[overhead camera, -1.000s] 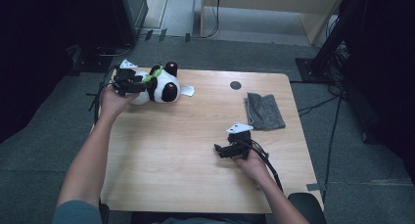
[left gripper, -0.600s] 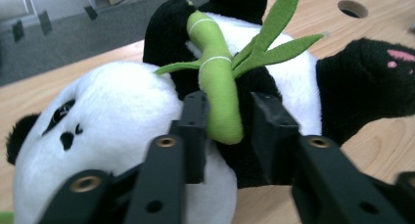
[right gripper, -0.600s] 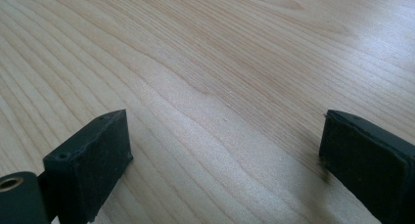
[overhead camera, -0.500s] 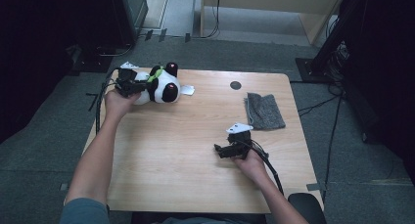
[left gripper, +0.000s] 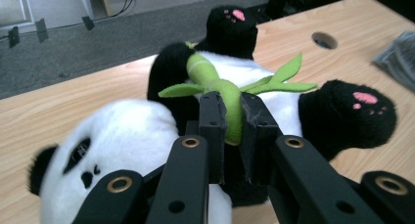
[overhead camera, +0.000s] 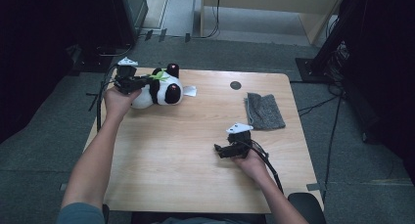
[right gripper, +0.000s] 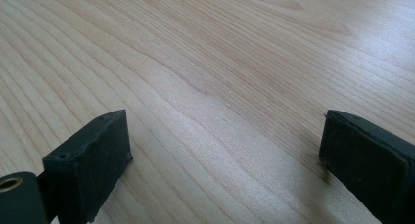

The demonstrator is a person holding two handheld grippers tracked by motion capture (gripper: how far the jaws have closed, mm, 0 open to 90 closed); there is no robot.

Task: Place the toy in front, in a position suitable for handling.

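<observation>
Toy: a black-and-white plush panda [overhead camera: 159, 89] lay on its back near the far left corner of the pale wooden table [overhead camera: 161, 165], so its belly faced up.
Left gripper [left gripper: 234, 117]: its jaws had just been closing and pinched the green felt bamboo sprig [left gripper: 230, 94] on the panda's belly, a slim handle for lifting.
Right gripper [overhead camera: 221, 150]: wide apart, holding nothing, parked low towards the near right edge.
Cloth: a grey knitted cloth [overhead camera: 264, 111] lay by the right edge, well apart.

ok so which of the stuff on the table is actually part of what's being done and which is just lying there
In use:
- toy panda
- its green bamboo sprig, pinched in the left claw

Just lying about:
- grey cloth, off to the right
- right claw, open over bare table, holding nothing
</observation>
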